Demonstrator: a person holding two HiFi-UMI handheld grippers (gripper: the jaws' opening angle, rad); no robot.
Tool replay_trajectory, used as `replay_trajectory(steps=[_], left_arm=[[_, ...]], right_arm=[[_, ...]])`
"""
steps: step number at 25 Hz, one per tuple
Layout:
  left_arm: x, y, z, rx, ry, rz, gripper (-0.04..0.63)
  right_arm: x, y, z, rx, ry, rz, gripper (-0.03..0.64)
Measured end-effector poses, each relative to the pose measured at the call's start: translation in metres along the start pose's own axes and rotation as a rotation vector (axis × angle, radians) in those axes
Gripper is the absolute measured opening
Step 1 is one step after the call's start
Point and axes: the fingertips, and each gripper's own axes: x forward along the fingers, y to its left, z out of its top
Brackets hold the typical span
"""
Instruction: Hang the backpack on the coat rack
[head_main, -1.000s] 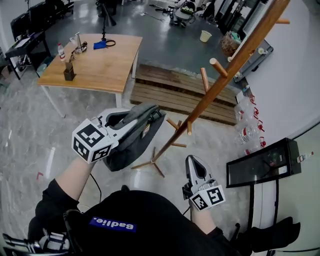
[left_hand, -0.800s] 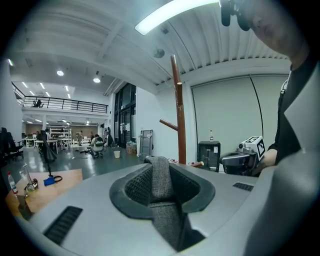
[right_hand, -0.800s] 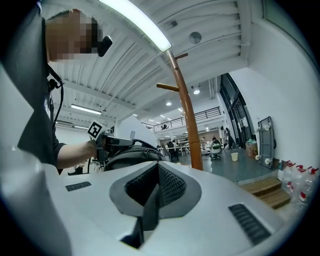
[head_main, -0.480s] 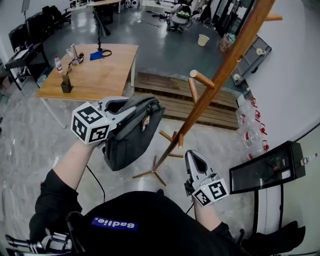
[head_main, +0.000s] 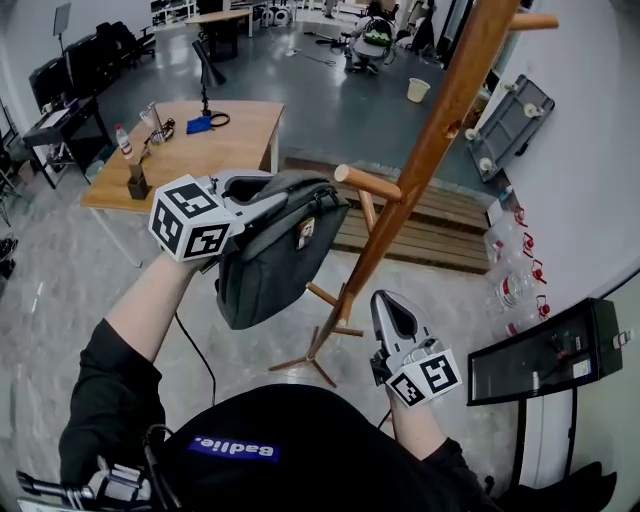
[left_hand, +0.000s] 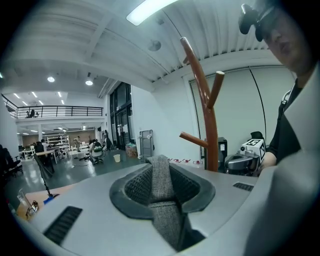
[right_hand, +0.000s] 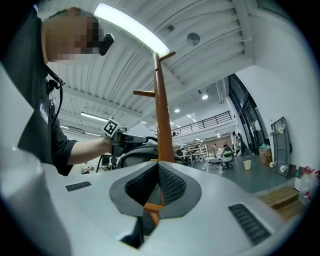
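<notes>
A dark grey backpack (head_main: 275, 260) hangs from my left gripper (head_main: 262, 195), which is shut on its grey top strap (left_hand: 160, 182); the strap fills the gap between the pads. The bag is held up just left of the wooden coat rack (head_main: 420, 150), its top close to a lower peg (head_main: 365, 183) without touching it. In the left gripper view the rack's pole (left_hand: 207, 115) stands ahead to the right. My right gripper (head_main: 392, 305) is low by the rack's pole, shut and empty. It points at the pole (right_hand: 162, 115), with the bag (right_hand: 137, 152) seen to the left behind it.
The rack's splayed legs (head_main: 310, 350) spread on the floor right in front of me. A wooden table (head_main: 200, 150) with small items stands behind left, a wooden pallet (head_main: 440, 225) behind the rack. A black case (head_main: 545, 350) and a white wall are on the right.
My left gripper has lifted the backpack up and to the right, closer to the rack's lower peg. My right gripper has risen a little beside the pole.
</notes>
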Motion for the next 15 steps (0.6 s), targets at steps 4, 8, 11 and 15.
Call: replay_trajectory(steps=[4, 8, 11, 15], left_arm=[[0.019, 0.008, 0.018, 0.021, 0.008, -0.013, 0.106], [0.038, 0.007, 0.031, 0.057, 0.027, -0.039, 0.106], [0.049, 0.001, 0.039, 0.090, 0.040, -0.053, 0.106], [0.061, -0.007, 0.053, 0.137, 0.046, -0.072, 0.106]], right_arm=[[0.008, -0.009, 0.008, 0.003, -0.025, 0.039, -0.003], [0.012, -0.017, 0.012, 0.010, -0.037, 0.059, -0.003], [0.013, -0.019, 0.017, 0.011, -0.053, 0.078, -0.003], [0.017, -0.018, 0.024, -0.023, -0.064, 0.107, -0.003]])
